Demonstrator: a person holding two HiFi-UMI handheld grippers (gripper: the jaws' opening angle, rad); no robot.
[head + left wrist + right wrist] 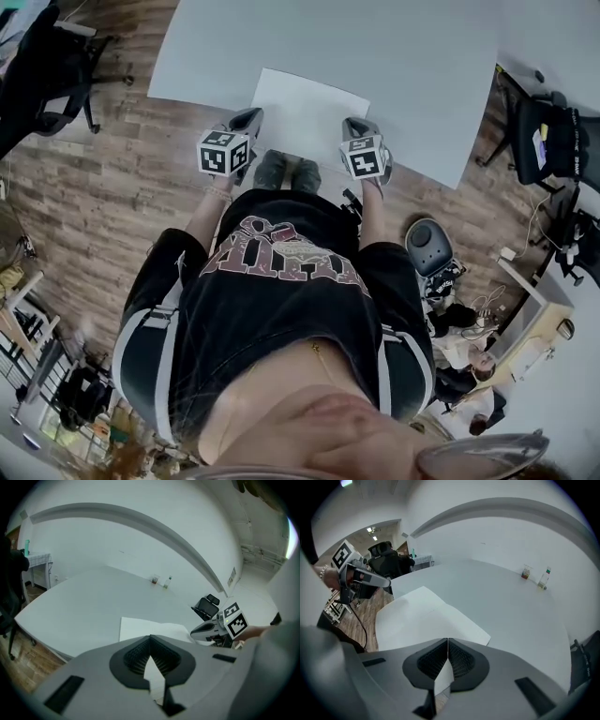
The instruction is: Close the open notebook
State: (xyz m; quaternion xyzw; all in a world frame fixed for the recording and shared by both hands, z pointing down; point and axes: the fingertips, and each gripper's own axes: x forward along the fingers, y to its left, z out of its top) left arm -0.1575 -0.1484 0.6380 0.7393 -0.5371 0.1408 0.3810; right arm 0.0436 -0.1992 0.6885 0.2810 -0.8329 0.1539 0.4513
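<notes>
An open notebook with blank white pages lies flat at the near edge of the white table. Both grippers hover just above its near corners. My left gripper is over the near left corner and my right gripper over the near right corner. In the left gripper view the jaws are pressed together with nothing between them, and the notebook lies just ahead. The right gripper's jaws also meet empty, above the notebook.
Two small bottles stand far back on the table. The table's near edge runs just behind the notebook, with wooden floor below. Black office chairs stand at the left and right. The person's shoes are by the edge.
</notes>
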